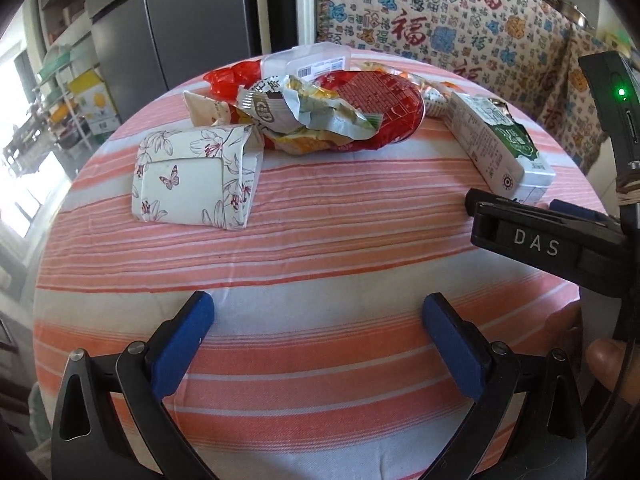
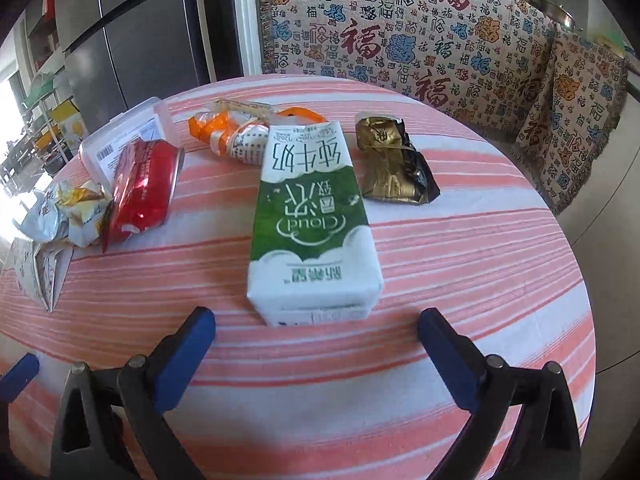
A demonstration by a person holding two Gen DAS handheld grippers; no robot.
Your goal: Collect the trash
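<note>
Two grippers: both over the striped tablecloth (image 1: 320, 248), holding nothing.
Left gripper (image 1: 318, 318): blue-padded fingers spread wide above bare cloth; the trash lies well ahead of it.
Right gripper (image 2: 316, 330): fingers wide apart, the milk carton (image 2: 312, 216) just beyond their tips — not touching. In the left view its black body reads "DAS".
Milk carton: green and white, lying flat, base toward the right gripper; print upside down, "cloud" legible, large Chinese characters above.
Floral paper box (image 1: 192, 178): white with lilies and a butterfly, nearest the left gripper.
Red packet (image 2: 142, 190): beside a crumpled silver-yellow wrapper (image 1: 320, 118); behind them a clear plastic container (image 1: 308, 60) with a barcode label.
Gold-black wrapper (image 2: 394, 164): right of the carton — apart from it.
Orange wrapper (image 2: 232, 132): behind the carton's far end.
Backdrop: sofa throw (image 2: 420, 32) printed with "福".
</note>
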